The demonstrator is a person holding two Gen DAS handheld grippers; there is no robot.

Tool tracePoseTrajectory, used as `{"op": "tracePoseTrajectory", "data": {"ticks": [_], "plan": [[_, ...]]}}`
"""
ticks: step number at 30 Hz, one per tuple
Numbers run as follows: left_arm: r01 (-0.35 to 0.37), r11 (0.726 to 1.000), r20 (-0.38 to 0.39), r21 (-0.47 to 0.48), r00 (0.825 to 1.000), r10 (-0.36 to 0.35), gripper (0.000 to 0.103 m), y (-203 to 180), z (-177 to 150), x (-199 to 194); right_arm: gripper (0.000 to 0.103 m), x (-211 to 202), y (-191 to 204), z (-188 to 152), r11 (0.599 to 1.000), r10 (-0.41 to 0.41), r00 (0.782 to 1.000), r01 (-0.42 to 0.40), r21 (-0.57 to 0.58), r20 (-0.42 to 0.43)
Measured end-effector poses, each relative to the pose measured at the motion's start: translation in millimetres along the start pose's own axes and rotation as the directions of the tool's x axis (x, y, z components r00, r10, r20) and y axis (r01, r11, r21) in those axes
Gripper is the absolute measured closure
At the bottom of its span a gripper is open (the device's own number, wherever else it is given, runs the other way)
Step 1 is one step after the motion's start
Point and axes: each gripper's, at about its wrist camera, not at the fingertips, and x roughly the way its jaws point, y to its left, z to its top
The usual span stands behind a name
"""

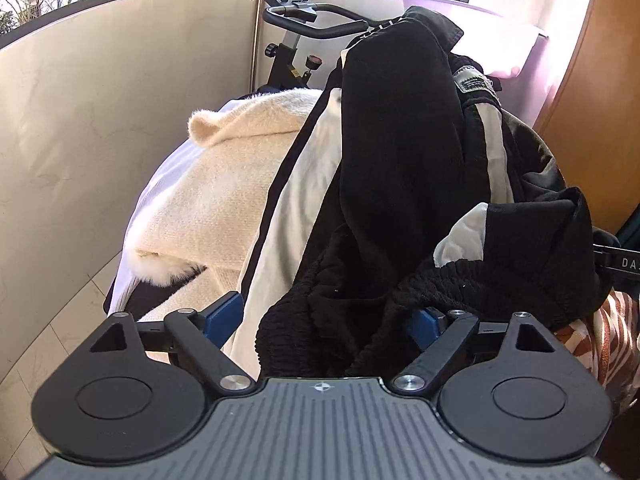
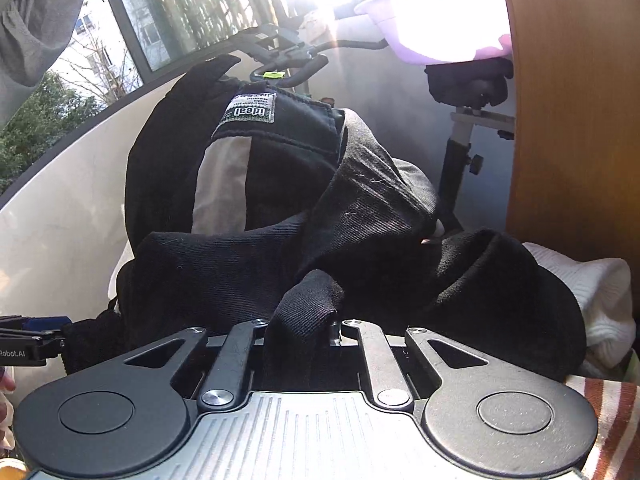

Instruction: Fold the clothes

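Note:
A heap of clothes fills both views. On top lies a black garment (image 1: 400,140) with pale panels and a sewn label (image 2: 250,112). A black ribbed knit hem (image 1: 320,320) is bunched between the blue fingers (image 1: 224,312) of my left gripper (image 1: 326,316), which stands wide open around it. My right gripper (image 2: 302,320) is shut on a raised fold of the black twill garment (image 2: 308,300); the cloth hides its fingertips. The left gripper (image 2: 36,340) shows at the left edge of the right wrist view.
A cream fluffy garment (image 1: 224,184) and a white piece with black trim (image 1: 304,200) lie left of the black one. There is a white knit (image 2: 592,292) and an orange striped cloth (image 2: 612,408) at the right. Behind stand an exercise bike (image 1: 304,20), a purple basin (image 2: 440,20) and a wooden panel (image 2: 572,120).

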Motion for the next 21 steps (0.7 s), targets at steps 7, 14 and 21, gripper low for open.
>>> {"op": "tracePoseTrajectory", "data": {"ticks": [7, 14, 21], "plan": [[-0.003, 1.000, -0.082, -0.025, 0.997, 0.001, 0.007, 4, 2, 16, 0.092, -4, -3, -1, 1.000, -0.001, 1.000, 0.002, 0.013, -0.021], [-0.029, 0.999, -0.147, -0.045, 0.989, 0.022, 0.004, 6, 5, 26, 0.092, 0, 0, 4, 1.000, -0.007, 0.999, 0.007, 0.007, -0.033], [0.020, 0.999, -0.232, -0.035, 0.972, -0.028, 0.002, 8, 9, 29, 0.092, 2, -3, 2, 1.000, -0.009, 0.999, 0.009, 0.027, -0.031]]}}
